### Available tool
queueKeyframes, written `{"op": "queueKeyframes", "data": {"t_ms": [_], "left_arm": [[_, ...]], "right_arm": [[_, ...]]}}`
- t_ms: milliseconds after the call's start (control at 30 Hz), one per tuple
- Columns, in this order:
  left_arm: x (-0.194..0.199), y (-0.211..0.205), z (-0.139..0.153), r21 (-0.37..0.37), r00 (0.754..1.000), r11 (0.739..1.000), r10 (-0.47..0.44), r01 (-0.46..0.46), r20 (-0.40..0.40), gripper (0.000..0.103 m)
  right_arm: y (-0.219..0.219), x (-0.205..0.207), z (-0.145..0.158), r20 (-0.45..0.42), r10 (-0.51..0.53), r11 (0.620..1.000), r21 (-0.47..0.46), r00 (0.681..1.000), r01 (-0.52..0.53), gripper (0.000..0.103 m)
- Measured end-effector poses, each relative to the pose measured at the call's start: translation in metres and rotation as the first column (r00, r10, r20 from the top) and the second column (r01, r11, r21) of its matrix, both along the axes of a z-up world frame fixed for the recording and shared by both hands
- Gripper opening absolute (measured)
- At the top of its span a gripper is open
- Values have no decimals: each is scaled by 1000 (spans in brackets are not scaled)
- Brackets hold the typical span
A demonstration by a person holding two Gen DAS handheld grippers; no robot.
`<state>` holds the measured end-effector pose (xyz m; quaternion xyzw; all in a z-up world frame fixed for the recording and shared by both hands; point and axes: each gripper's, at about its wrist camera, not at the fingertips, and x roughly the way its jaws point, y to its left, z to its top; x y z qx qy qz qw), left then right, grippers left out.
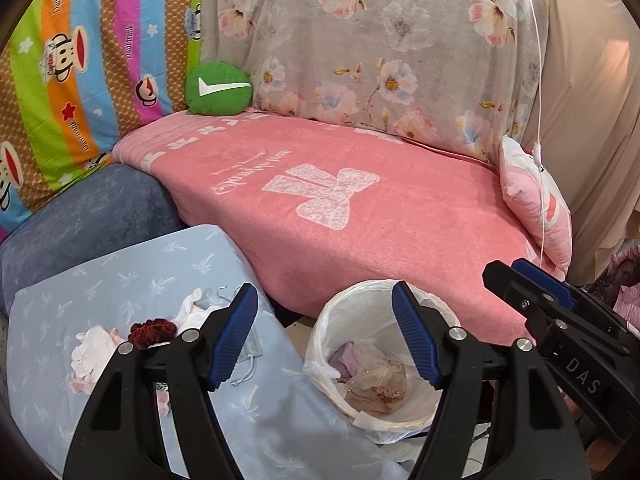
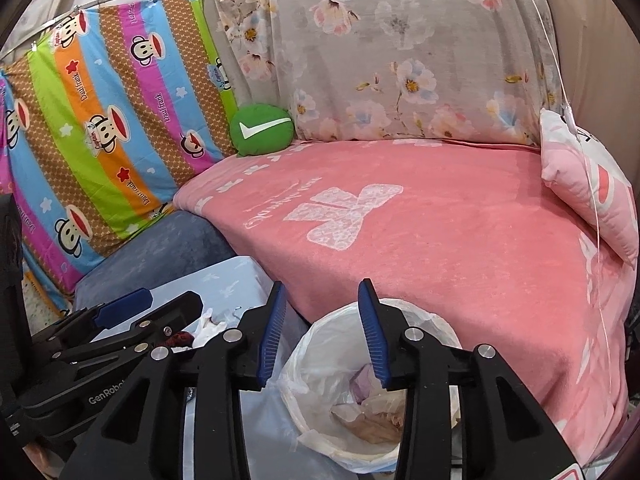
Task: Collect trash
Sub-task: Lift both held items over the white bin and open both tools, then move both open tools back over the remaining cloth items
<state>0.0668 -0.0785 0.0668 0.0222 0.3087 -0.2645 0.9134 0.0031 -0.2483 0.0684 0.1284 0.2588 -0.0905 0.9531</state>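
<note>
A white trash bin [image 1: 320, 344] lined with a clear bag stands on the floor below the bed edge; it also shows in the right wrist view [image 2: 316, 364]. It holds crumpled tissue and wrappers [image 1: 374, 380]. On a light blue pillow [image 1: 80, 292] lie crumpled white tissues [image 1: 90, 354], a dark red scrunchie [image 1: 152, 330] and a grey face mask [image 1: 250, 350]. My left gripper [image 1: 324, 300] is open and empty, between pillow and bin. My right gripper [image 2: 322, 300] is open and empty above the bin's near rim. Each gripper shows in the other's view, the right [image 1: 532, 284] and the left [image 2: 148, 304].
A pink blanket [image 1: 360, 208] covers the bed behind the bin. A green round cushion [image 1: 218, 88] and floral cloth [image 1: 380, 40] stand at the back, striped monkey-print cloth [image 1: 80, 60] at left, a pink pillow [image 1: 536, 204] and a hanging white cord [image 1: 540, 120] at right.
</note>
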Motion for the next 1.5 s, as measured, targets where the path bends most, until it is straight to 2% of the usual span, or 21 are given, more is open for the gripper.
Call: {"op": "queueKeyframes", "data": {"t_ms": [467,800,1167,1500], "left_arm": [[15,79,-25,-4,986,988,154,-154,-68,70],[26,144,-56,37,953,960,279,-276,-119,73],[43,199,-89,80,914,930,367,-358,-175,79],[71,241,-122,118,873,905,426,-409,-238,79]], "right_arm": [[72,22,-17,-48,128,992,15,991,-127,41],[127,44,-43,-112,215,977,25,970,-213,42],[176,77,-81,-193,292,956,48,937,-288,42],[215,121,-122,-257,339,941,73,905,-331,42]]}}
